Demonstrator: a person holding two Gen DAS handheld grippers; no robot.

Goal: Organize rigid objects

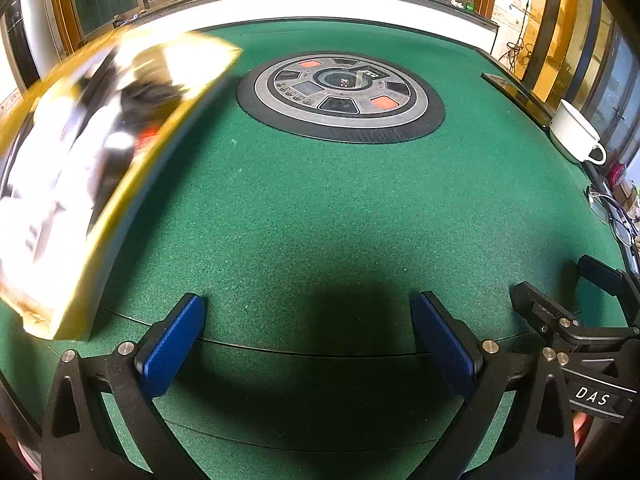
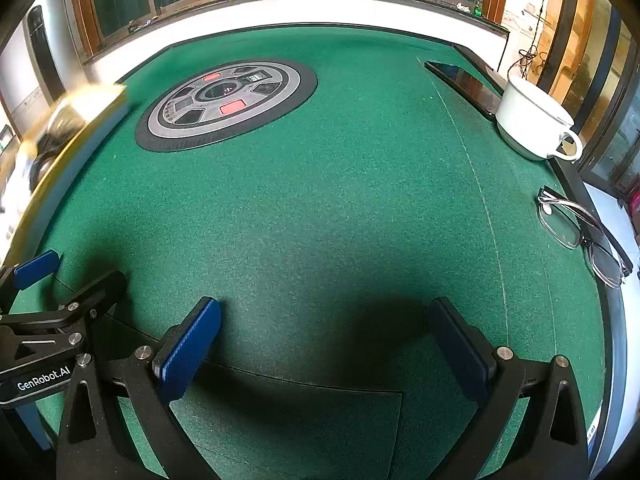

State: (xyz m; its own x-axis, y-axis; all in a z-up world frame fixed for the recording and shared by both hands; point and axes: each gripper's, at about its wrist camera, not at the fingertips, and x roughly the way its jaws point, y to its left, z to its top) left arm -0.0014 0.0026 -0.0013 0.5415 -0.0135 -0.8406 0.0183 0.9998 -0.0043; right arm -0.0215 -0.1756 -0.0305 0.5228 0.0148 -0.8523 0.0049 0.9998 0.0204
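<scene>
A yellow box (image 1: pixel 92 168) with a printed picture lies blurred at the left of the green felt table (image 1: pixel 320 208); its edge (image 2: pixel 60 140) also shows at the left in the right wrist view. A white mug (image 2: pixel 532 120), a dark phone (image 2: pixel 464 80) and a pair of glasses (image 2: pixel 580 232) sit along the table's right side. My left gripper (image 1: pixel 308 340) is open over bare felt, to the right of the box. My right gripper (image 2: pixel 328 344) is open too, with nothing between its blue pads. Each gripper shows at the edge of the other's view.
A round control panel (image 1: pixel 340 96) with red buttons is set into the table's middle. Windows and a white sill run behind the far edge. A dark raised rim (image 2: pixel 576 188) borders the right side. Seams of a flap cross the felt near me.
</scene>
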